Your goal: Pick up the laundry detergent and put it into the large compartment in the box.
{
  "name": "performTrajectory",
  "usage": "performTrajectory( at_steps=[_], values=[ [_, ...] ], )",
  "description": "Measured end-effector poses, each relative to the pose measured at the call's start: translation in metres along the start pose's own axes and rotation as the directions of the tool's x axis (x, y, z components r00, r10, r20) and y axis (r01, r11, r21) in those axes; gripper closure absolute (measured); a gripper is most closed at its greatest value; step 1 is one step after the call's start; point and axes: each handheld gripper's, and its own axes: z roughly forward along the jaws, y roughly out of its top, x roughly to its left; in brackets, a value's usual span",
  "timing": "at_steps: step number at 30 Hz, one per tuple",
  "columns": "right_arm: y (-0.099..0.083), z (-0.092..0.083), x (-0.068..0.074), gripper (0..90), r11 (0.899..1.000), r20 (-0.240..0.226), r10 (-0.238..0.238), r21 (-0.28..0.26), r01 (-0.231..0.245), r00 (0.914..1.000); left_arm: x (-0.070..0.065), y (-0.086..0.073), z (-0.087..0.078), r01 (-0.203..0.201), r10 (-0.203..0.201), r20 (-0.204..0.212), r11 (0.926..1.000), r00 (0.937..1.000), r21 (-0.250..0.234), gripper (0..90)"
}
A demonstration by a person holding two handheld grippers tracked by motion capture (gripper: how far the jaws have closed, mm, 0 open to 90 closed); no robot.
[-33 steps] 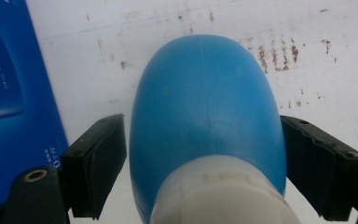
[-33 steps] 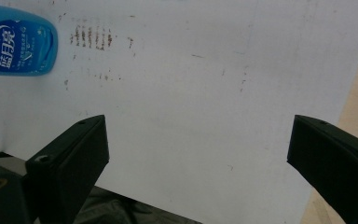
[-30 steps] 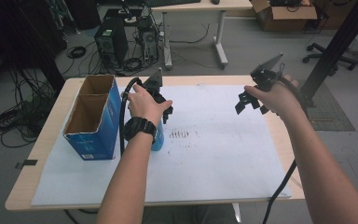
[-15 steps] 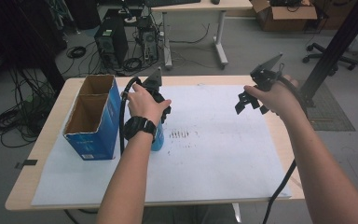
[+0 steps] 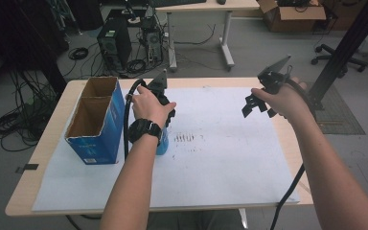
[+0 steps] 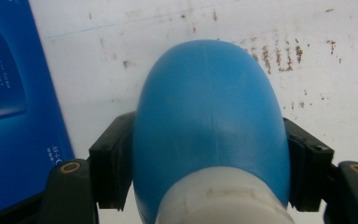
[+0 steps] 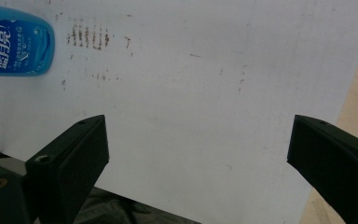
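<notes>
A blue plastic bottle [image 5: 163, 146] with a white cap end stands on the white paper just right of the blue box. My left gripper [image 5: 165, 132] points down over it. In the left gripper view its jaws have just been closing, and both black pads [image 6: 114, 161] now press the sides of the bottle [image 6: 209, 112]. My right gripper [image 5: 258, 108] hangs above the right part of the table, open and with nothing between its jaws. In the right gripper view, my right gripper [image 7: 198, 149] looks across the paper to the bottle [image 7: 14, 44].
An open blue cardboard box [image 5: 96, 120] with two compartments stands at the left of the wooden table [image 5: 33, 167], close to the bottle; its side [image 6: 14, 93] fills the left of the left gripper view. A white paper sheet [image 5: 220, 163] with brown smudges [image 5: 184, 138] covers most of the table.
</notes>
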Motion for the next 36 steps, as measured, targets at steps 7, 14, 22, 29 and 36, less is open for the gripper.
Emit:
performTrajectory(
  at_steps=[7, 14, 22, 29, 36],
  values=[
    [0.0006, 0.0017, 0.0008, 5.6, 1.000, -0.002, -0.001, 0.001, 0.001, 1.0000, 0.0016, 0.0002, -0.0007, 0.000, 0.000, 0.003, 1.0000, 1.0000, 0.003, 33.6],
    [0.0010, 0.0024, 0.0018, 5.5, 1.000, -0.003, 0.001, 0.004, -0.001, 1.0000, 0.0013, 0.0009, -0.0008, 0.001, -0.001, 0.013, 1.0000, 0.9999, 0.009, 36.0],
    [0.0002, 0.0011, 0.0006, 5.5, 1.000, -0.002, 0.002, 0.001, -0.002, 1.0000, 0.0013, 0.0012, -0.0008, 0.008, -0.008, 0.015, 0.9999, 0.9999, 0.013, 36.6],
    [-0.0005, 0.0020, 0.0001, 5.6, 1.000, -0.004, 0.001, 0.003, -0.001, 1.0000, 0.0015, 0.0013, -0.0015, 0.012, -0.012, 0.010, 0.9999, 0.9999, 0.012, 37.0],
    [-0.0001, 0.0009, 0.0006, 5.5, 1.000, -0.008, -0.001, 0.004, 0.001, 1.0000, 0.0038, 0.0008, -0.0064, 0.010, -0.010, 0.013, 0.9996, 0.9999, 0.028, 37.3]
  ],
)
